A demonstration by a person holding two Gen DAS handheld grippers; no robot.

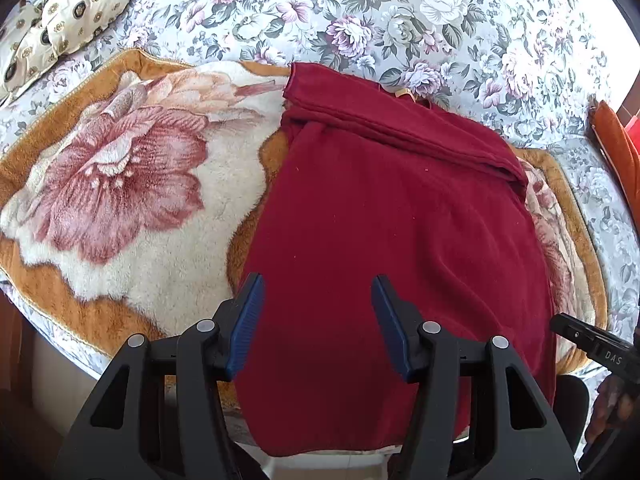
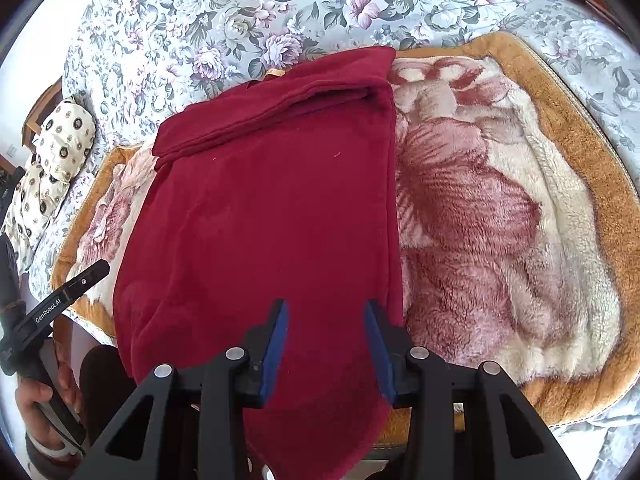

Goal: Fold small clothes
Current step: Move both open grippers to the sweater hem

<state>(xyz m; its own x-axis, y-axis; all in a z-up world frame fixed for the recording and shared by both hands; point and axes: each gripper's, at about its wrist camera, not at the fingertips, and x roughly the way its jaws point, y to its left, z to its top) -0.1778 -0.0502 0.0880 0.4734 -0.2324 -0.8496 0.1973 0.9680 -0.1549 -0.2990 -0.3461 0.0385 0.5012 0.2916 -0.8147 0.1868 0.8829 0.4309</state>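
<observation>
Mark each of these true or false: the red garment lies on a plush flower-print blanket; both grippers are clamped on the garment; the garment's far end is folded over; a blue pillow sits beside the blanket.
1. The red garment lies on a plush flower-print blanket. True.
2. Both grippers are clamped on the garment. False: the left gripper and the right gripper both hang above it with jaws apart, gripping nothing.
3. The garment's far end is folded over. True: a doubled band runs across its far end.
4. A blue pillow sits beside the blanket. False: the pillow is cream with dark round motifs.
</observation>
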